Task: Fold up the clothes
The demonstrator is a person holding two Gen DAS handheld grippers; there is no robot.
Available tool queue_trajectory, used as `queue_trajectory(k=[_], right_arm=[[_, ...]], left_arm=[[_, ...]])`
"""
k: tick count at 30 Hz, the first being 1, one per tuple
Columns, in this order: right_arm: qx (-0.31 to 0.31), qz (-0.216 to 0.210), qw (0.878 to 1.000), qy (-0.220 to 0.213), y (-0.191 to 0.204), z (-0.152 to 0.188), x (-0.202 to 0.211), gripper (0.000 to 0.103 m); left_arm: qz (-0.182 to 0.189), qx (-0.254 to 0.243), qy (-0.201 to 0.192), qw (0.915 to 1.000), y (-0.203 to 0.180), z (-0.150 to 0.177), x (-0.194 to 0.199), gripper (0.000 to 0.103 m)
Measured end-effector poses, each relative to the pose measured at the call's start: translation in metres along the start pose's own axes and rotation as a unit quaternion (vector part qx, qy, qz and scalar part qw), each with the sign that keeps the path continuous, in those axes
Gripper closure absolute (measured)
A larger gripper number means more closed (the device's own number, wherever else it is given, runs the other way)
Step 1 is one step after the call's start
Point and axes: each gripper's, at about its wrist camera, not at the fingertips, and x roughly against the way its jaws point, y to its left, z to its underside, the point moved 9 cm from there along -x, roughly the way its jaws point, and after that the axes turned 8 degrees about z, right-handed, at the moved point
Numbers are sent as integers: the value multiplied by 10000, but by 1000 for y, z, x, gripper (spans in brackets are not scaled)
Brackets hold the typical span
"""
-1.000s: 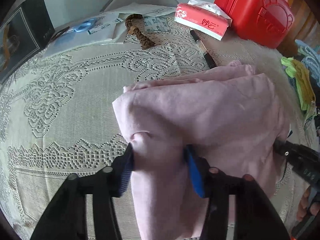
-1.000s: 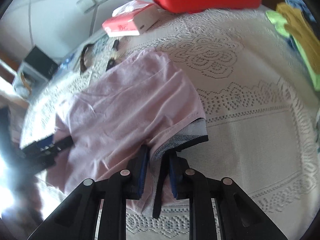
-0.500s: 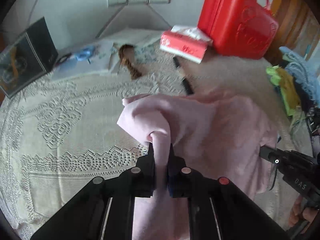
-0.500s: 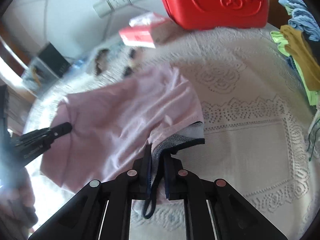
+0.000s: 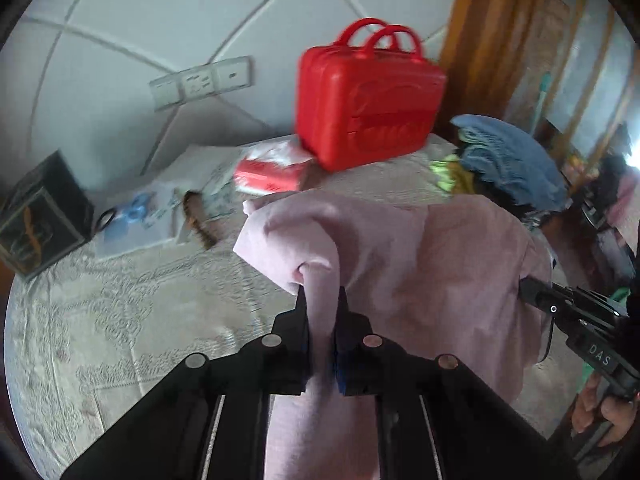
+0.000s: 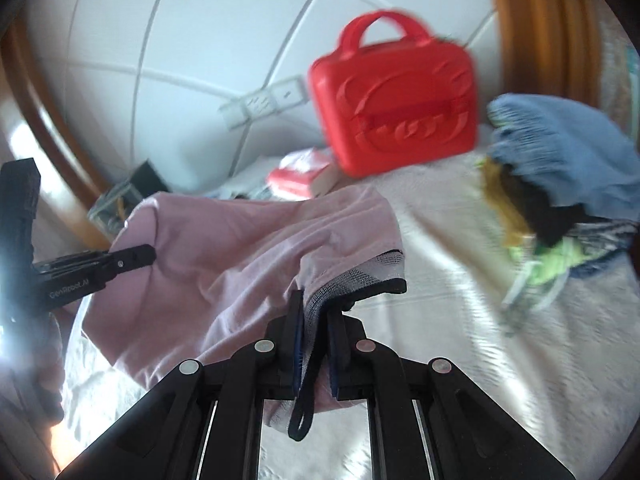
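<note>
In the left wrist view, the left gripper (image 5: 322,300) is clenched on a bunched fold of the pink garment (image 5: 420,264), which hangs in front of the camera above the lace tablecloth (image 5: 120,320). The right gripper (image 5: 532,300) enters at 3 o'clock and bites the other edge of the garment. A red plastic case (image 5: 368,100) stands at 12 o'clock, with a red tissue pack (image 5: 272,172) just beside it.

In the right wrist view, the right gripper (image 6: 314,304) is clamped on the grey, dark-trimmed hem of the pink garment (image 6: 224,252); a pile of clothes (image 6: 560,168) sits at 2 o'clock. The hold looks thin (only the edge is between the pads), so the hem may slip out if the hands pull apart too hard, and the cloth would fall crumpled.
</note>
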Motion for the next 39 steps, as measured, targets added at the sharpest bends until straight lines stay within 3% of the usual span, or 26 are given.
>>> queue_trajectory(k=[4,7,12,16,20,23,25,26,28,29,32,33,34,36,39], right_arm=[[-346,130,9993,-109,-38,-5,33,94],[-385,153,9988,-257,-68,-22,61,94],[-77,350,9964,-762,-137,-90,107,94],[309,353,9923,-1146,-200,-161,129,94],[526,336,9912,-1164,-263,-217,120,94],[649,314,9925,-991,-302,-242,95,93],[542,324,9949,-792,-330,-249,68,92],[403,269,9968,-640,-346,-248,51,90],[83,318,9991,-251,-375,-236,21,70],[-65,342,9994,3,-388,-227,5,67],[-315,239,9981,482,-405,-201,-22,37],[-303,218,9981,498,-405,-197,-25,22],[-270,206,9983,483,-404,-193,-25,9],[-133,213,9988,426,-396,-188,-19,1],[151,379,9987,320,-383,-178,-10,1]], left_arm=[[348,-275,-33,9990,-57,-24,3,94],[578,-510,-229,9968,-112,-59,5,94],[701,-689,-640,9931,-193,-125,-4,94],[743,-535,-903,9917,-248,-189,-30,94],[835,-57,-899,9924,-276,-236,-71,94],[930,253,-776,9923,-283,-250,-111,93],[889,383,-568,9937,-281,-247,-148,84],[677,420,-349,9962,-276,-240,-171,79],[193,417,119,9989,-265,-224,-208,46],[64,460,273,9985,-260,-217,-222,39],[-31,575,321,9978,-256,-207,-234,18],[-32,563,299,9980,-257,-206,-233,1],[-38,521,249,9983,-261,-205,-230,0],[-109,394,184,9990,-268,-202,-221,0],[-141,139,84,9998,-286,-193,-199,0]])
